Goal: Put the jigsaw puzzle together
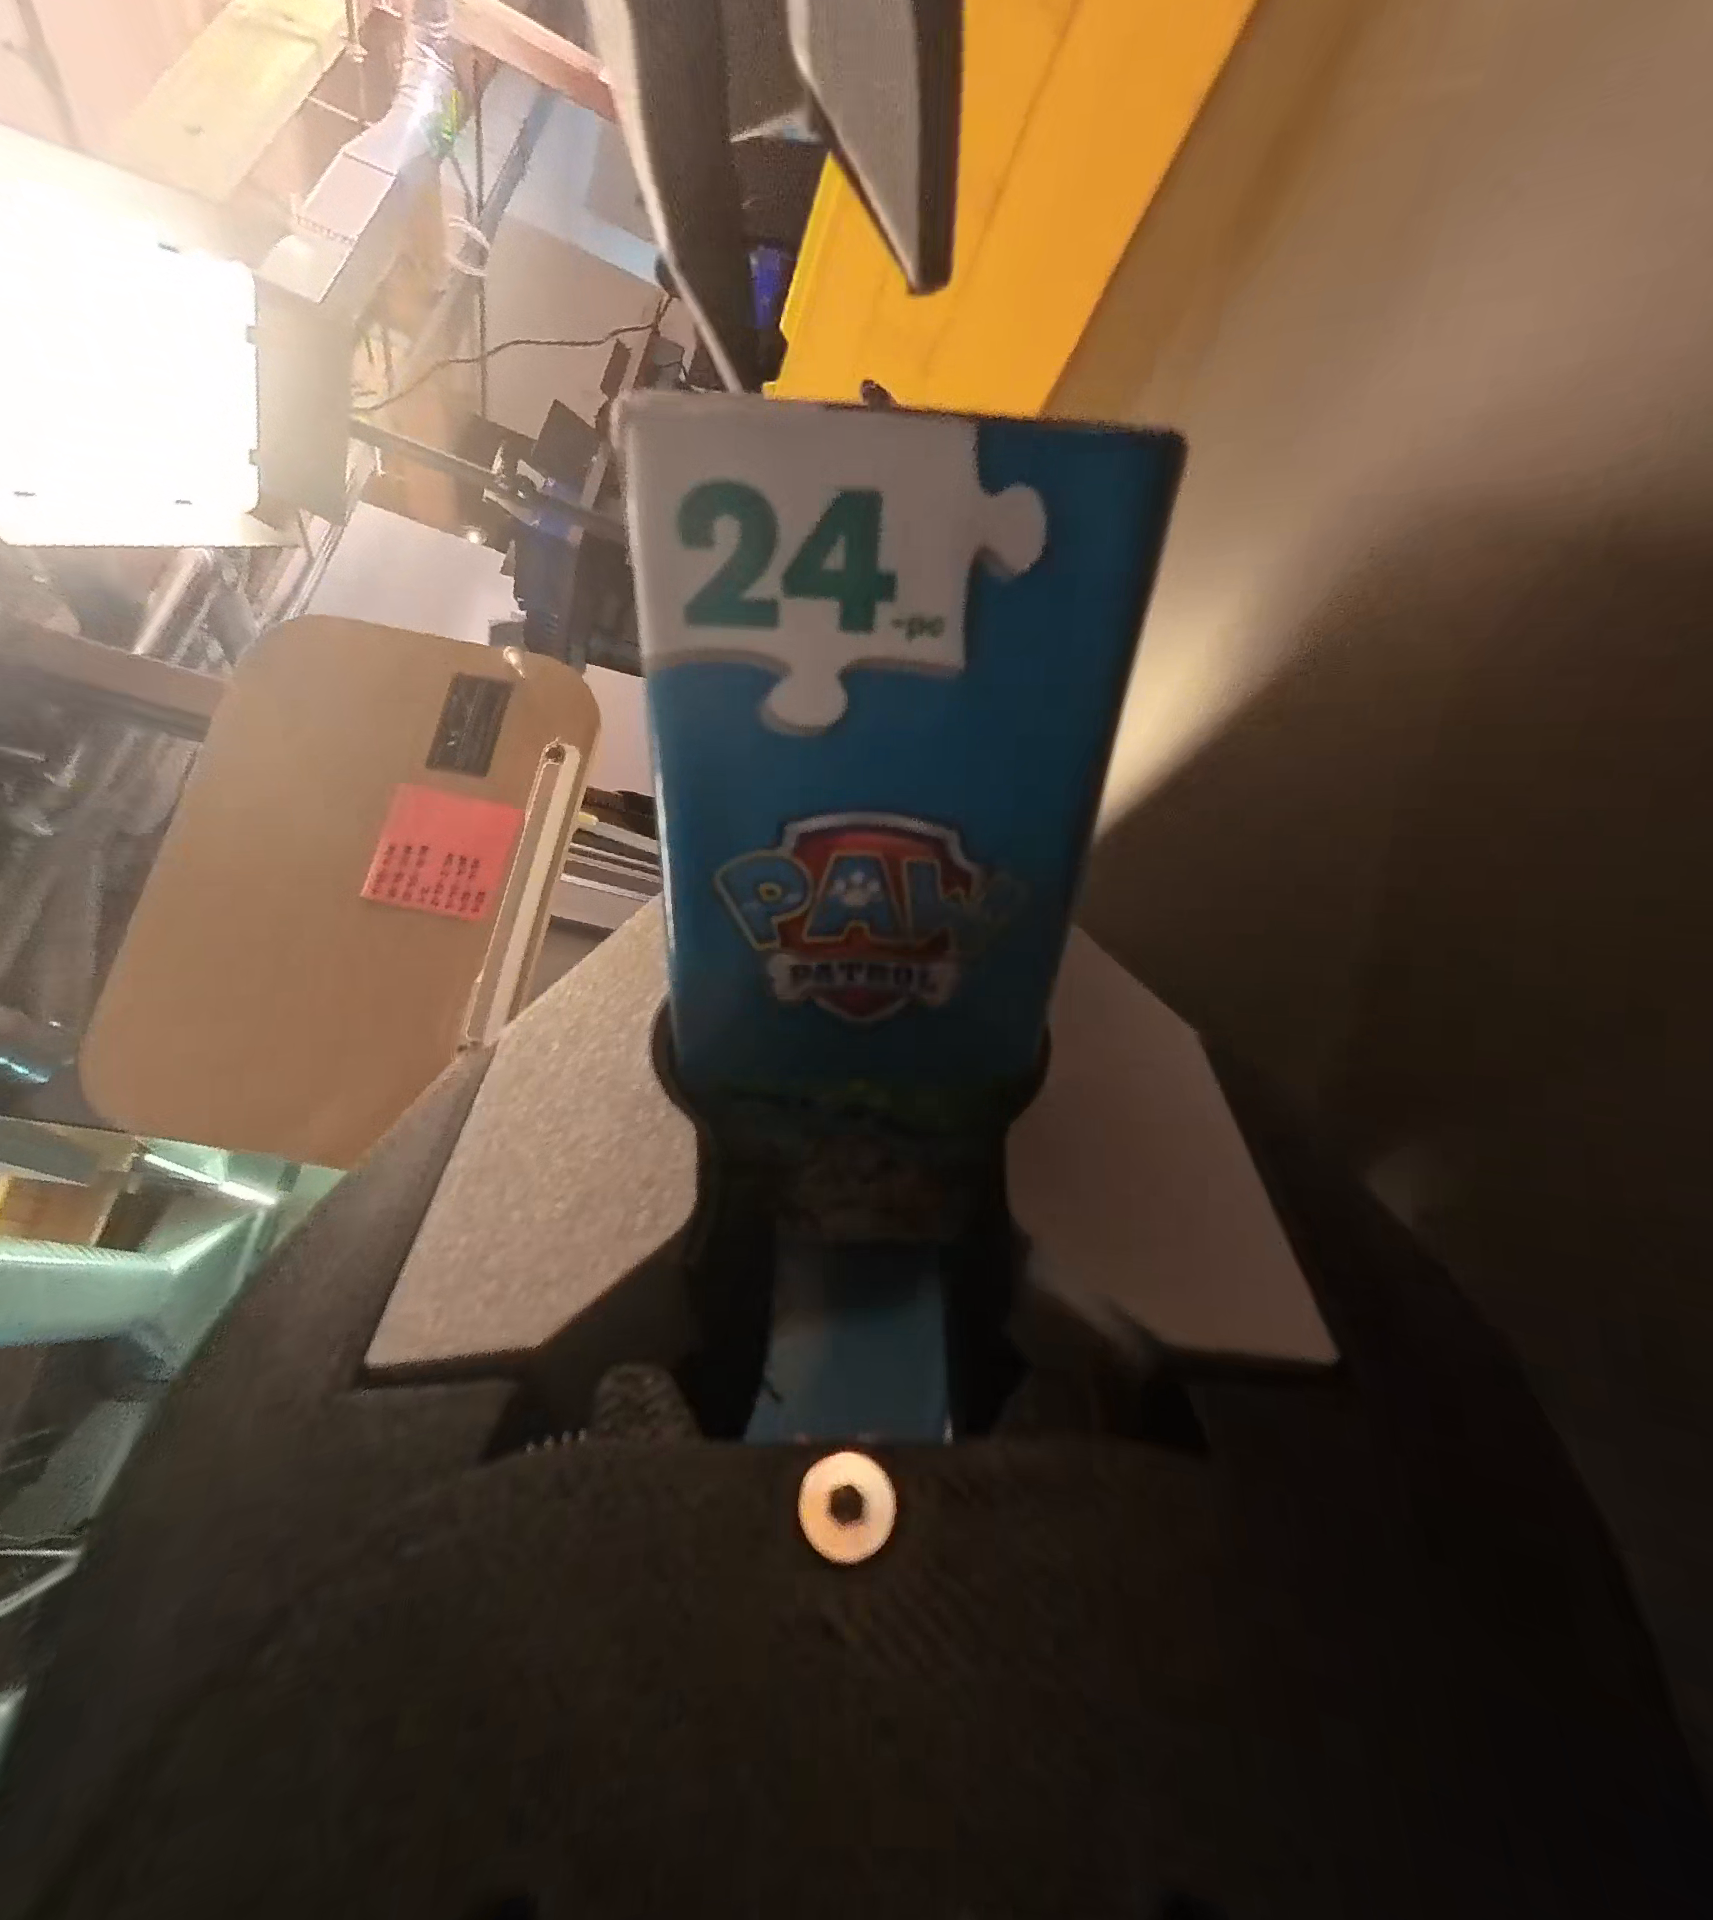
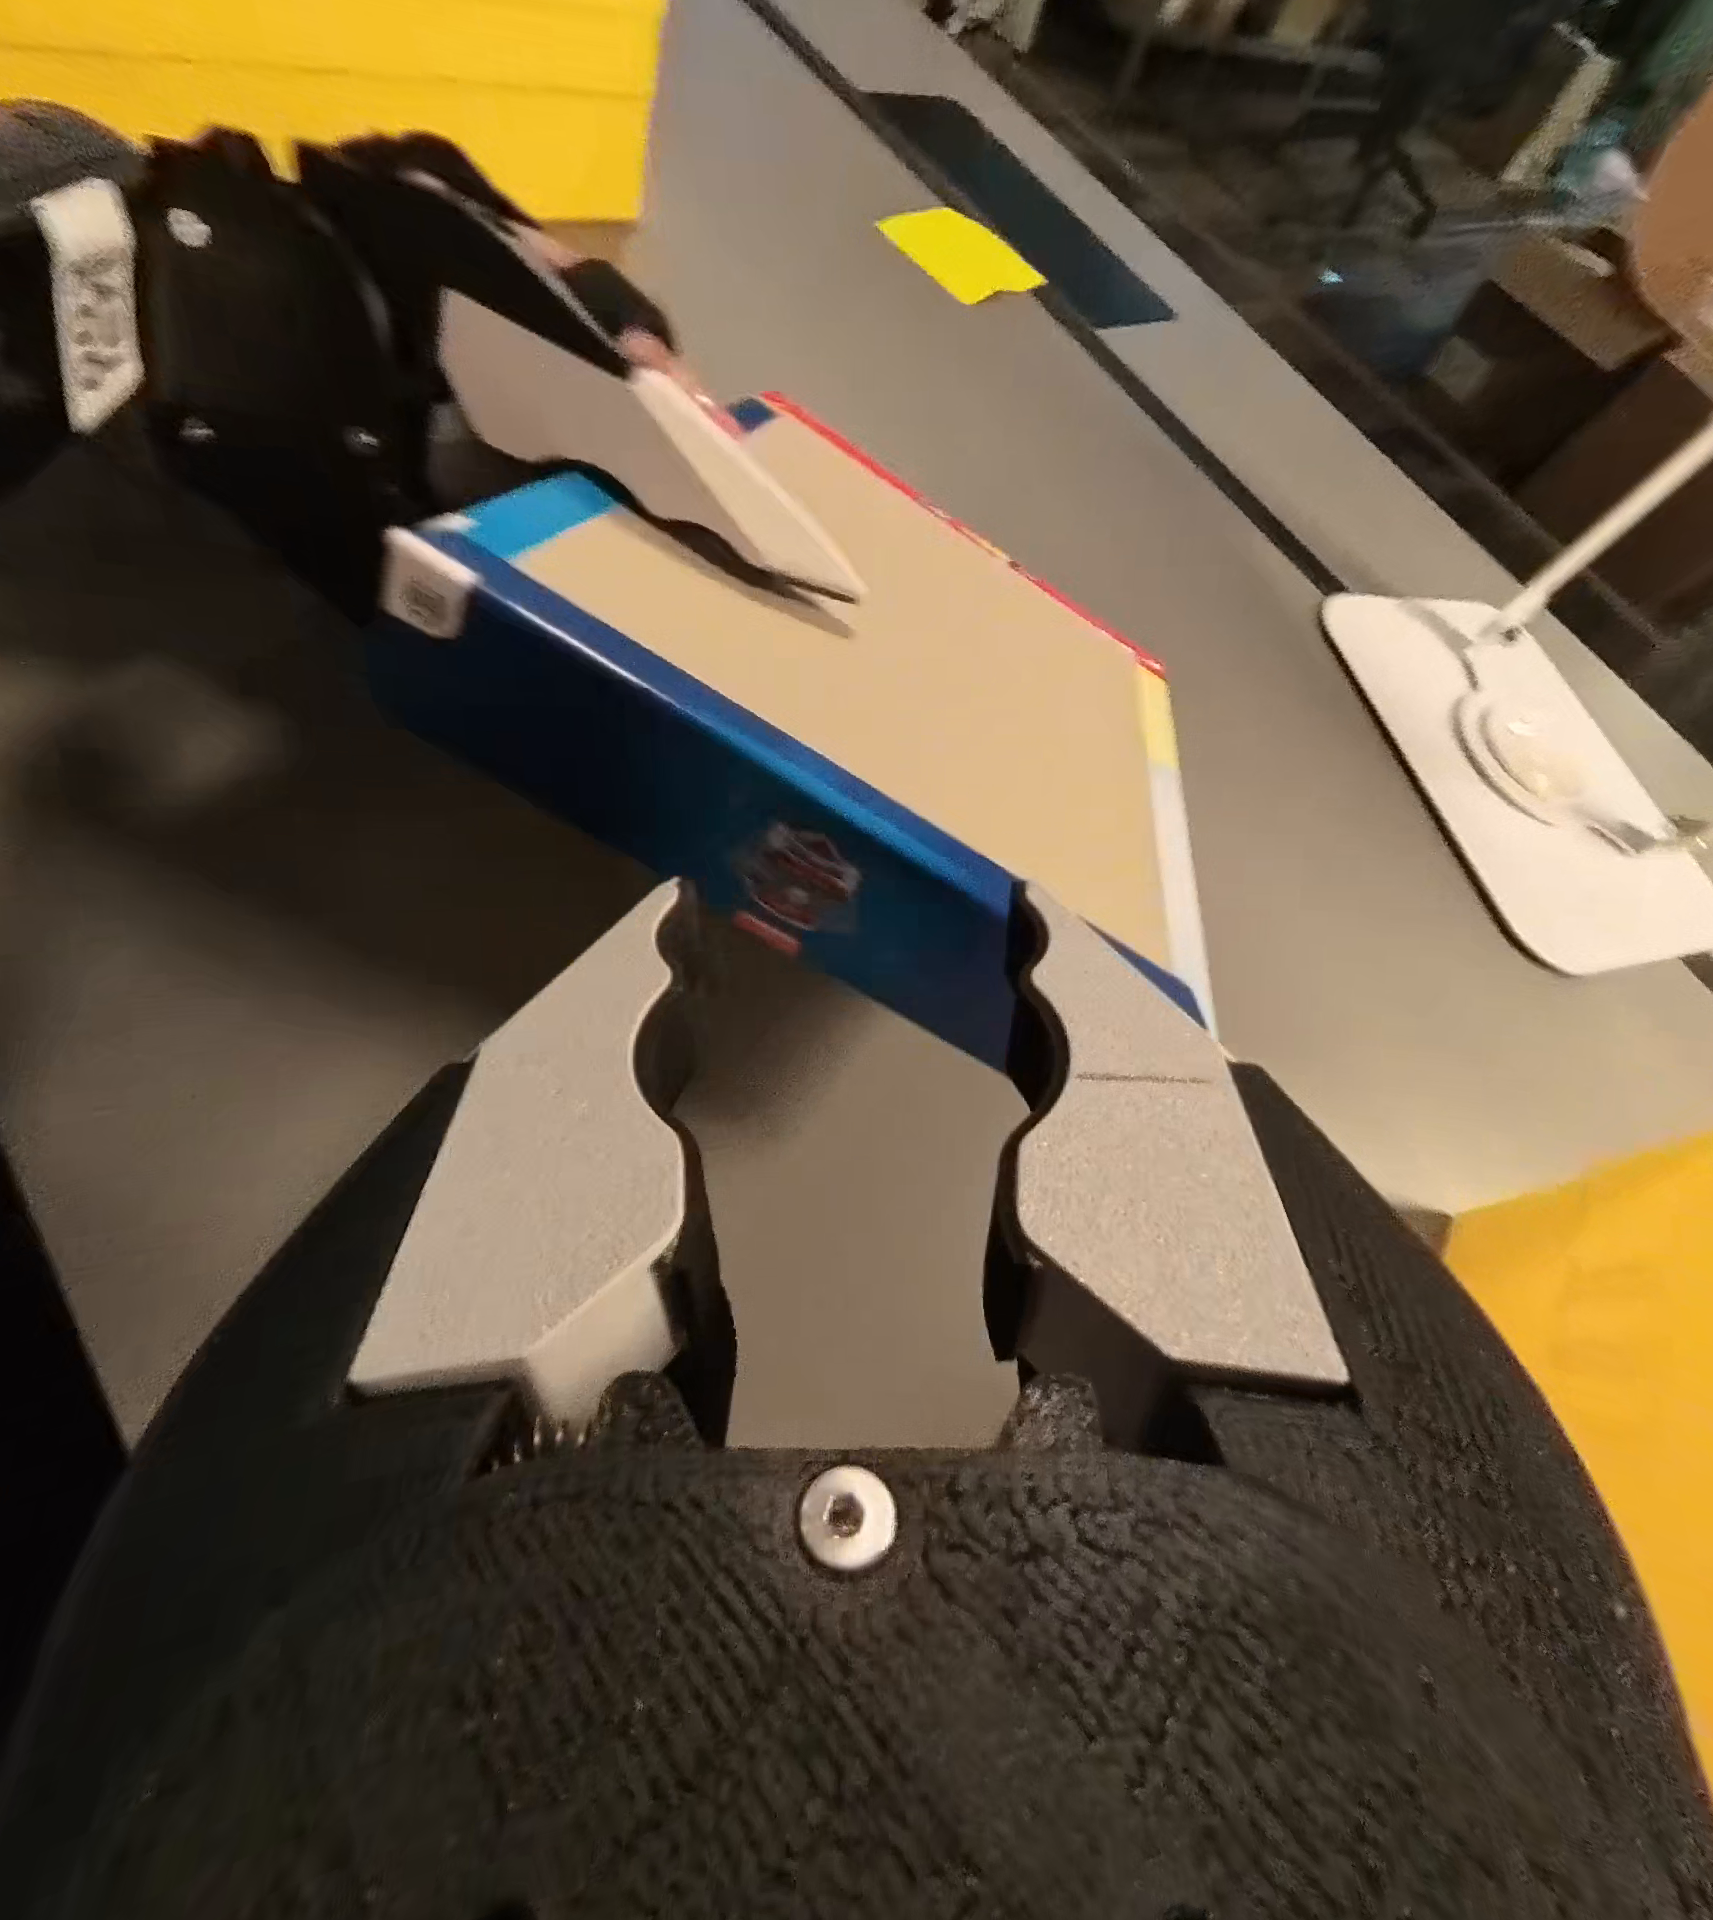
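In the left wrist view, the left tongs (image 1: pixel 857 1049) are seen clamped on the narrow side of a blue puzzle box (image 1: pixel 883 727), held off the desk (image 1: pixel 1403 520).

In the right wrist view, the right tongs (image 2: pixel 847 935) are spread apart just before the box's near corner, gripping nothing; a white stand (image 2: pixel 1517 790) lies on the desk nearby.

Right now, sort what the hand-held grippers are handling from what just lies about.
Handled: blue puzzle box, clamped in left hand-held gripper; right hand-held gripper at its corner.
Lying about: yellow note, white stand base, yellow container.
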`<state>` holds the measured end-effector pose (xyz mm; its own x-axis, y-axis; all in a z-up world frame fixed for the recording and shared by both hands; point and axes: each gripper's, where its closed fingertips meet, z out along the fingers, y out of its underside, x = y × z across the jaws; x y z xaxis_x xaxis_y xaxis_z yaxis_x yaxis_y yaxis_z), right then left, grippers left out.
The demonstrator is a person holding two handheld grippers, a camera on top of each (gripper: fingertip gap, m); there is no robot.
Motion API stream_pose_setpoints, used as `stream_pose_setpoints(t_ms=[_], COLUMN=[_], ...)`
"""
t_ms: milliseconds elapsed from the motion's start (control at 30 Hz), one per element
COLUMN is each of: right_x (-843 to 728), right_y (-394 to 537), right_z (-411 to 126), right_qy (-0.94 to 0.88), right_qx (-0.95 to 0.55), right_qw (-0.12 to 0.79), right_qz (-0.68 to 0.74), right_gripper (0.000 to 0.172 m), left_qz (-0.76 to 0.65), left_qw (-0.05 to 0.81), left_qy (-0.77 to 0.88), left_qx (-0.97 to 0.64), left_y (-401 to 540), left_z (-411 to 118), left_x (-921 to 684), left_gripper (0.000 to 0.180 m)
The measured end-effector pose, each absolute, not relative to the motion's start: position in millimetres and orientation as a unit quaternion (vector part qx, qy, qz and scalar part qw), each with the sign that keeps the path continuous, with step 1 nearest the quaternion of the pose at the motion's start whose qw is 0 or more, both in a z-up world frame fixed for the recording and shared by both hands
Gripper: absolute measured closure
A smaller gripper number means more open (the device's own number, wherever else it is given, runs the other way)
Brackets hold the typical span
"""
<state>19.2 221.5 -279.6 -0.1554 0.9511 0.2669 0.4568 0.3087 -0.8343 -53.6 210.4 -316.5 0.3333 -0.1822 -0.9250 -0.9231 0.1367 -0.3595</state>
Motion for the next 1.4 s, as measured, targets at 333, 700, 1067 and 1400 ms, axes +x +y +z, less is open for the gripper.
stream_pose_setpoints(t_ms=[333, 700, 1067, 1400], right_x=[-4, -22, -38, -36], right_y=[148, 163, 167, 167], right_z=[-296, -314, -281, -285], right_qy=[-0.8, -0.823, -0.754, -0.754], right_qx=[-0.36, -0.241, -0.22, -0.227], right_qw=[0.411, 0.514, 0.618, 0.616], right_qz=[0.247, 0.024, -0.028, -0.031], right_gripper=[0.109, 0.122, 0.128, 0.126], left_qz=[0.338, 0.339, 0.284, 0.289], left_qw=[0.559, 0.543, 0.572, 0.568], left_qy=[0.506, 0.512, 0.465, 0.467], left_qx=[-0.563, -0.573, -0.613, -0.613], left_y=[213, 219, 223, 224], left_z=[-321, -318, -301, -305], left_x=[-48, -45, -48, -44], left_gripper=[0.131, 0.131, 0.132, 0.132])
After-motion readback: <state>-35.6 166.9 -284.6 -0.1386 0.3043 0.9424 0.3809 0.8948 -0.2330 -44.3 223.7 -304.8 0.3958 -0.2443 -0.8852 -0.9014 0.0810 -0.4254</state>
